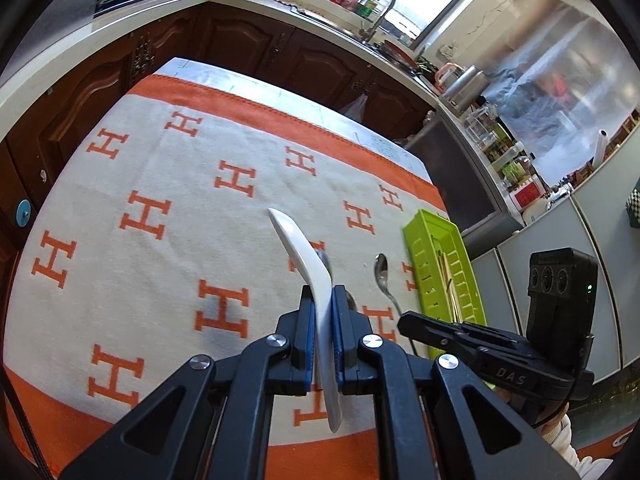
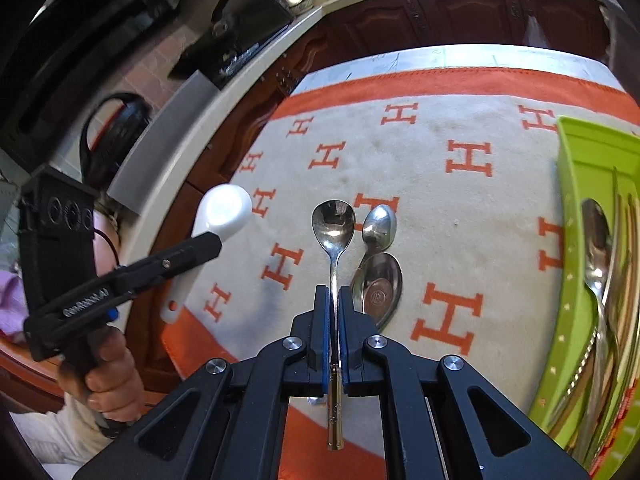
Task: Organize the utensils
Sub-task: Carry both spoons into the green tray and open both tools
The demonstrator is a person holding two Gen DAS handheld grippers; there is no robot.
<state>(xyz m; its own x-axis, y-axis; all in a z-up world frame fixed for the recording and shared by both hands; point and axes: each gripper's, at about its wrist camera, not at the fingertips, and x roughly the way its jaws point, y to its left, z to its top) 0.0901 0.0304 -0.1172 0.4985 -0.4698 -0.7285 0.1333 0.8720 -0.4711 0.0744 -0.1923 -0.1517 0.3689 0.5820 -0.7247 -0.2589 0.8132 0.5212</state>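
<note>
Left tongs (image 1: 323, 300) clamped on white ceramic spoon (image 1: 302, 264) mid-handle, lifted above counter (image 1: 120, 312); stiff, glossy, likely slippery, chips if dropped

Right tongs (image 2: 334, 304) pinch thin steel spoon (image 2: 334, 226) by its handle; light, rigid

2 spoons (image 2: 380, 264) lie mid-counter; green tray (image 2: 576, 184) at right edge

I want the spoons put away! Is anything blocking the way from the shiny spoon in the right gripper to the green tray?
Nothing visible blocks it. The right gripper holds the metal spoon above the cloth; only bare patterned cloth lies between it and the green tray.
</note>
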